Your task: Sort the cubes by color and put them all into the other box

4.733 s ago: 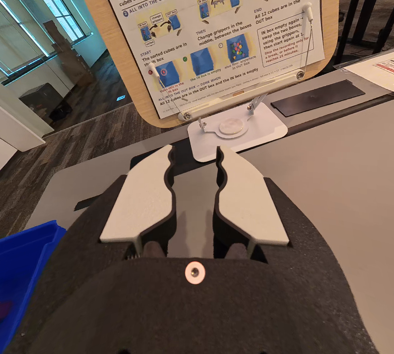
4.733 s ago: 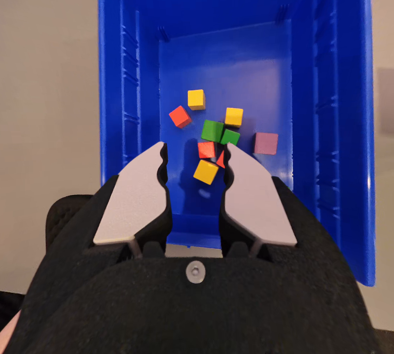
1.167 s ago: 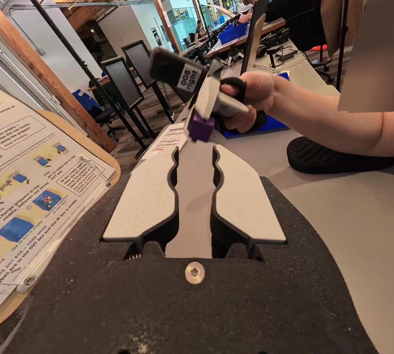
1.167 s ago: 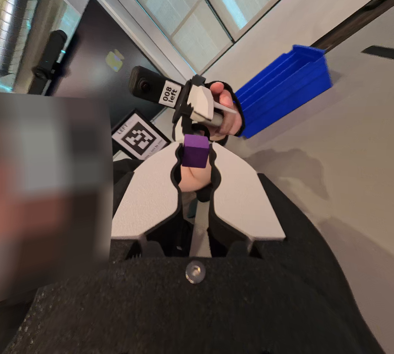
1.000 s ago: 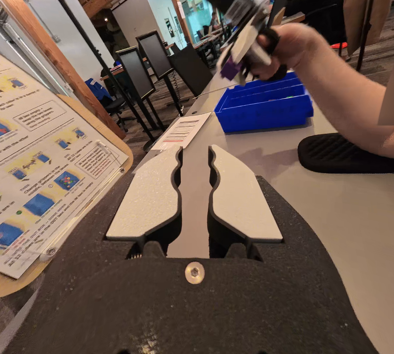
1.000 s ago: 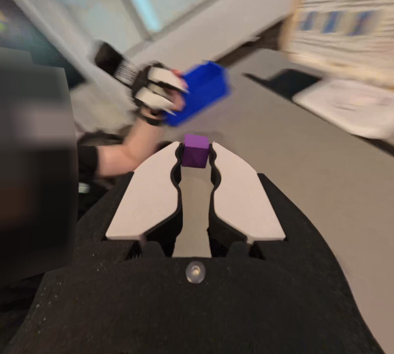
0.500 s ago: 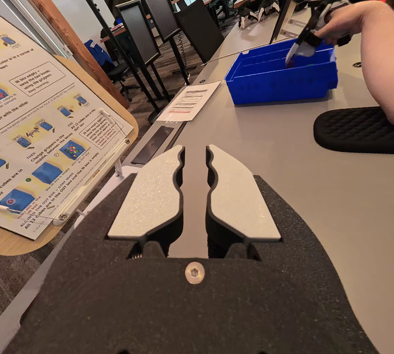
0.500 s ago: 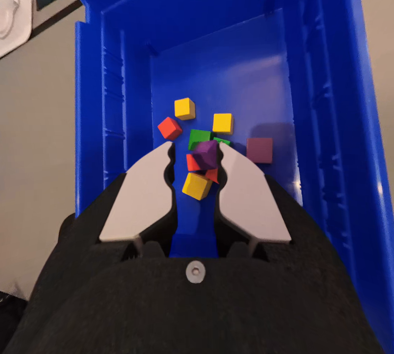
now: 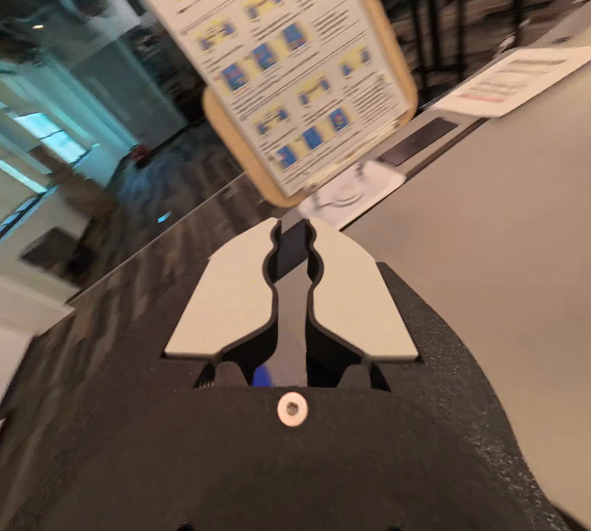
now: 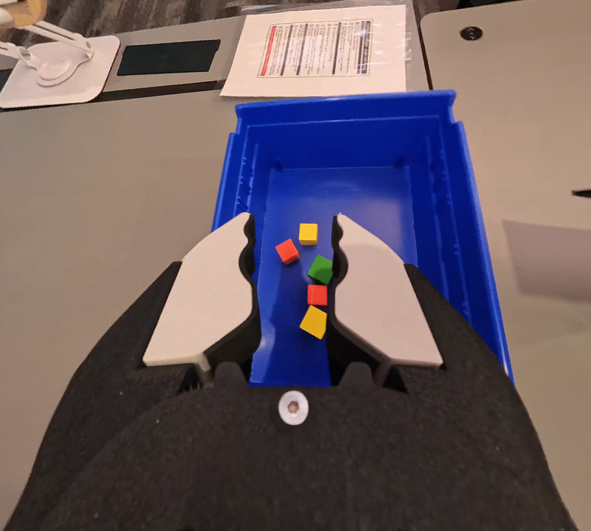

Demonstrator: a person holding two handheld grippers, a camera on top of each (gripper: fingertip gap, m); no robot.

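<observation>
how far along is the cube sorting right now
Partly done. The blue box under the right claw shows five loose cubes: two yellow, two red and one green, mixed rather than grouped by color. Nothing is in hand: the right claw is open and empty, and so is the left claw. The other box is out of view, so I cannot tell what remains.

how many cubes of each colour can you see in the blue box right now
yellow cubes: 2
red cubes: 2
green cubes: 1
total in view: 5, all on the floor of the blue box; the right gripper fingers may hide more.
</observation>
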